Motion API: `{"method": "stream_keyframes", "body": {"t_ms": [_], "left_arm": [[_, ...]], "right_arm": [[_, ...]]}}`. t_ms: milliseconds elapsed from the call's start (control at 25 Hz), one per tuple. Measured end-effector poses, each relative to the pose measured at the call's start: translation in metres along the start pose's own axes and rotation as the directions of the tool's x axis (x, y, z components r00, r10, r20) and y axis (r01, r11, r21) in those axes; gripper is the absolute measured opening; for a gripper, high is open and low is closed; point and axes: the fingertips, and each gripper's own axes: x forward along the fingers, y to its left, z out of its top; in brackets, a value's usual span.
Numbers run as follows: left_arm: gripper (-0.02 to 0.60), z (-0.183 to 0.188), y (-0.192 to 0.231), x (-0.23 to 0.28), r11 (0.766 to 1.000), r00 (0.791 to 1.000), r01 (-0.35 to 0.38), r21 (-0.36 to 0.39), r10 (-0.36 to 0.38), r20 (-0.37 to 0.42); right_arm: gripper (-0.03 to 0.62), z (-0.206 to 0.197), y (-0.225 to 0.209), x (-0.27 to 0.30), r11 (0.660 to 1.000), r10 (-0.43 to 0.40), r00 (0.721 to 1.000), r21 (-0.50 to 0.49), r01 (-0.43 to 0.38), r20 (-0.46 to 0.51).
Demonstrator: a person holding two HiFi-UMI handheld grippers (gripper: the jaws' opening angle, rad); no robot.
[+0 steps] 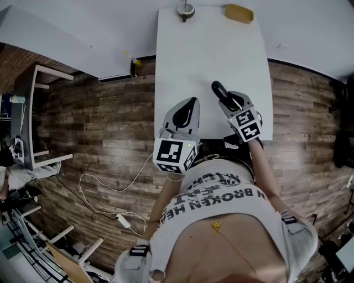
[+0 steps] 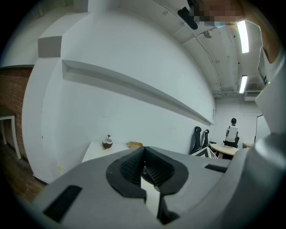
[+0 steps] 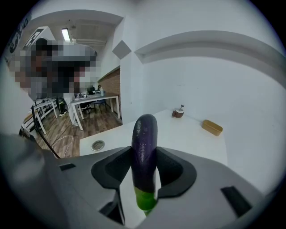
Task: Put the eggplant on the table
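Note:
A dark purple eggplant with a green stem end stands between the jaws of my right gripper, which is shut on it. In the head view the eggplant pokes out past the right gripper, just above the near part of the white table. My left gripper hovers over the table's near left part. In the left gripper view its pads meet, so the left gripper is shut with nothing in it.
At the table's far end stand a small brown bowl and a yellow oblong object. A round grommet sits in the tabletop. A white cable lies on the wooden floor at the left, near white desk frames.

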Motion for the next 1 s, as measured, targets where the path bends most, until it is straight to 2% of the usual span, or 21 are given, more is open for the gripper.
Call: {"method": "stream_keyframes", "body": {"t_ms": [1000], "left_arm": [[-0.002, -0.003, 0.007, -0.005, 1.0, 1.0, -0.008, -0.019, 0.008, -0.011]], "right_arm": [[0.175, -0.023, 0.017, 0.05, 0.996, 0.083, 0.988, -0.03, -0.088, -0.134]]}}
